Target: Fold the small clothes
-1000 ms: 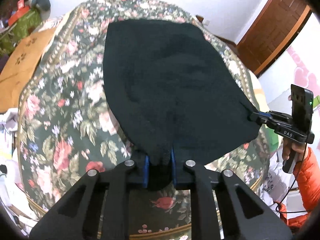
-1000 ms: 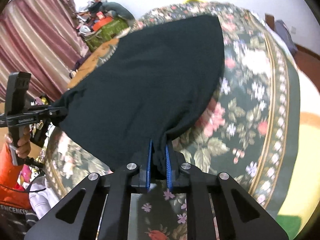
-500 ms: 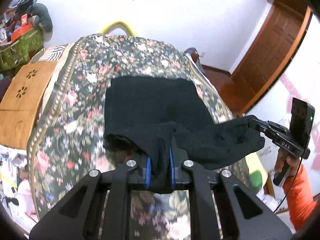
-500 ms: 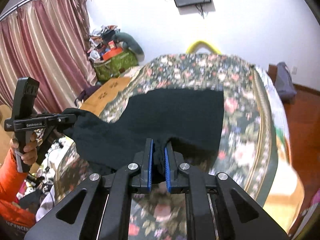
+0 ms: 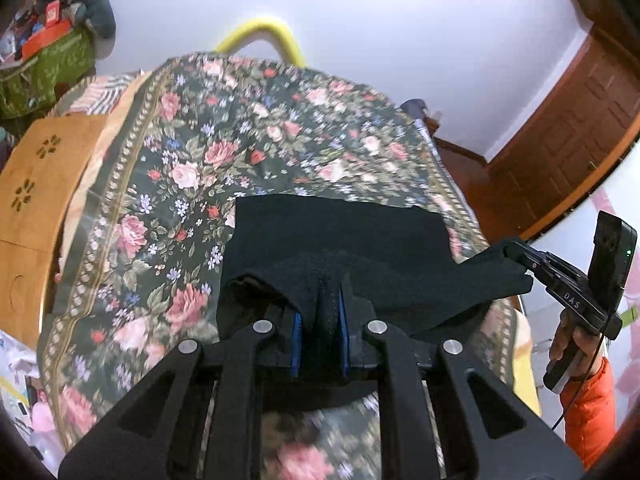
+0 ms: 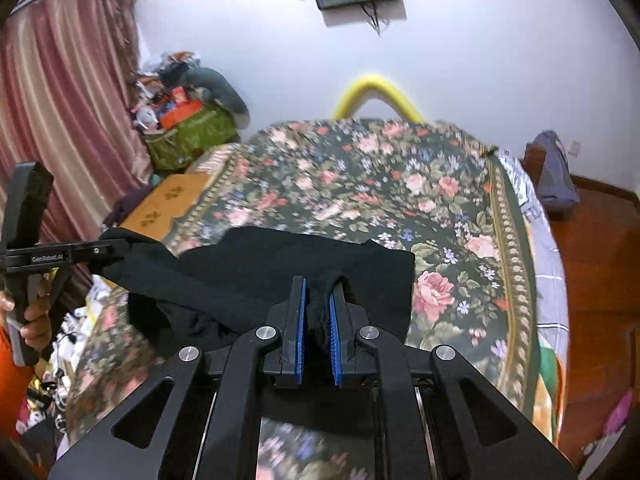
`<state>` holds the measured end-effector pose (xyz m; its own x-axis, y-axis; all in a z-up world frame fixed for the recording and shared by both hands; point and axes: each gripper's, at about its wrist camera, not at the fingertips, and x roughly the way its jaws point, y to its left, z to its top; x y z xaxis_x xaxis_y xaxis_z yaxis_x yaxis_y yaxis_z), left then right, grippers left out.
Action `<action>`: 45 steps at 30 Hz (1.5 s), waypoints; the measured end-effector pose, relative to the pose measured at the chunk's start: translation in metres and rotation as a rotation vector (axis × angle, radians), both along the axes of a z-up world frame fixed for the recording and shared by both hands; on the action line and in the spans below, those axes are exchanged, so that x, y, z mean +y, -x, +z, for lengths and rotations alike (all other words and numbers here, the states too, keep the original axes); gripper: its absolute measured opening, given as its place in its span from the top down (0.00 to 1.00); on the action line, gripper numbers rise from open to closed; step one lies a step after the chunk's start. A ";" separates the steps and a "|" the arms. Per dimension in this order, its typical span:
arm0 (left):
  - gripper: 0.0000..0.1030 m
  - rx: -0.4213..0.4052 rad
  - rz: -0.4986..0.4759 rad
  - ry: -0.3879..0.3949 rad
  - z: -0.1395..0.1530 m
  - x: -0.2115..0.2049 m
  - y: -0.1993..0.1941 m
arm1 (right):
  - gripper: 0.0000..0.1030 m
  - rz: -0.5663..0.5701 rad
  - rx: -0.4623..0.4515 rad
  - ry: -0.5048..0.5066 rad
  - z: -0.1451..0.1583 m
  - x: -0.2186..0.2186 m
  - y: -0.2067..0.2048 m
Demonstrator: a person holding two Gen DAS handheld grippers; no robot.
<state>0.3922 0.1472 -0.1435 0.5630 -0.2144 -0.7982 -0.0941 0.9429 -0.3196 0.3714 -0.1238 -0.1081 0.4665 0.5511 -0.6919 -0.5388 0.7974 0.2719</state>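
Note:
A black knit garment (image 5: pixel 340 228) lies on a floral bedspread (image 5: pixel 200 152), its near half lifted and doubled over the flat far half. My left gripper (image 5: pixel 320 300) is shut on one near corner of the cloth, bunched between the blue pads. The right gripper (image 5: pixel 516 256) shows at the right, pinching the other corner, held by a hand in an orange sleeve. In the right wrist view the right gripper (image 6: pixel 318 300) is shut on a fold of the black garment (image 6: pixel 300 256). The left gripper (image 6: pixel 120 248) holds the far-left corner taut.
A wooden board (image 5: pixel 36 200) lies beside the bed on the left. A green bag (image 5: pixel 44 68) piled with clutter stands behind it, near a pink curtain (image 6: pixel 60 100). A yellow padded arch (image 5: pixel 260 32) rises at the bed's far end. A wooden door (image 5: pixel 580 120) and a blue bag (image 6: pixel 554 172) are on the right.
Both grippers have lifted the garment's near edge and carried it toward the far end of the bed. The cloth went from spread flat to doubled over itself.

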 end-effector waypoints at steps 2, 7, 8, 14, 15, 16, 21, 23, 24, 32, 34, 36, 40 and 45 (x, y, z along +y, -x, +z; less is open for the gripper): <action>0.86 0.031 0.005 -0.004 -0.021 0.006 -0.018 | 0.91 -0.009 0.026 0.006 -0.016 0.006 -0.017; 0.76 0.082 0.011 -0.028 -0.064 0.012 -0.046 | 0.91 -0.032 0.083 0.025 -0.055 0.015 -0.048; 0.69 0.076 0.015 -0.045 -0.067 0.013 -0.048 | 0.91 -0.032 0.093 0.037 -0.061 0.016 -0.051; 0.45 0.008 -0.030 -0.287 -0.044 0.001 -0.041 | 0.86 0.004 0.056 0.108 -0.056 0.018 -0.045; 0.43 -0.008 -0.023 -0.307 -0.037 0.001 -0.038 | 0.84 0.005 0.047 0.118 -0.050 0.017 -0.042; 0.39 -0.032 -0.011 -0.317 -0.028 0.002 -0.033 | 0.80 0.005 0.038 0.124 -0.047 0.017 -0.040; 0.33 -0.072 -0.008 -0.291 -0.009 0.004 -0.012 | 0.59 0.007 -0.052 0.082 -0.015 0.002 -0.012; 0.31 -0.070 -0.022 -0.299 -0.011 -0.002 -0.005 | 0.59 0.024 -0.063 0.070 -0.010 0.001 -0.002; 0.31 -0.066 -0.033 -0.304 -0.014 -0.006 -0.003 | 0.59 0.043 -0.061 0.068 -0.009 0.001 0.003; 0.31 0.029 -0.089 -0.282 -0.059 -0.033 -0.022 | 0.59 0.136 0.038 0.115 -0.051 0.030 0.009; 0.31 0.045 -0.082 -0.302 -0.069 -0.035 -0.033 | 0.59 0.135 0.062 0.115 -0.061 0.037 -0.001; 0.31 0.038 -0.052 -0.323 -0.073 -0.033 -0.045 | 0.59 0.113 0.058 0.117 -0.067 0.043 -0.015; 0.31 0.018 0.070 -0.330 -0.068 -0.009 -0.064 | 0.59 0.031 0.012 0.108 -0.064 0.040 -0.043; 0.31 0.016 0.201 -0.309 -0.066 0.029 -0.063 | 0.51 -0.104 0.001 0.075 -0.058 0.015 -0.057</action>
<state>0.4552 0.1761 -0.2092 0.5567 0.1515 -0.8168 -0.2899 0.9568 -0.0201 0.4280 -0.1084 -0.1659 0.5180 0.4462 -0.7297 -0.4518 0.8672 0.2095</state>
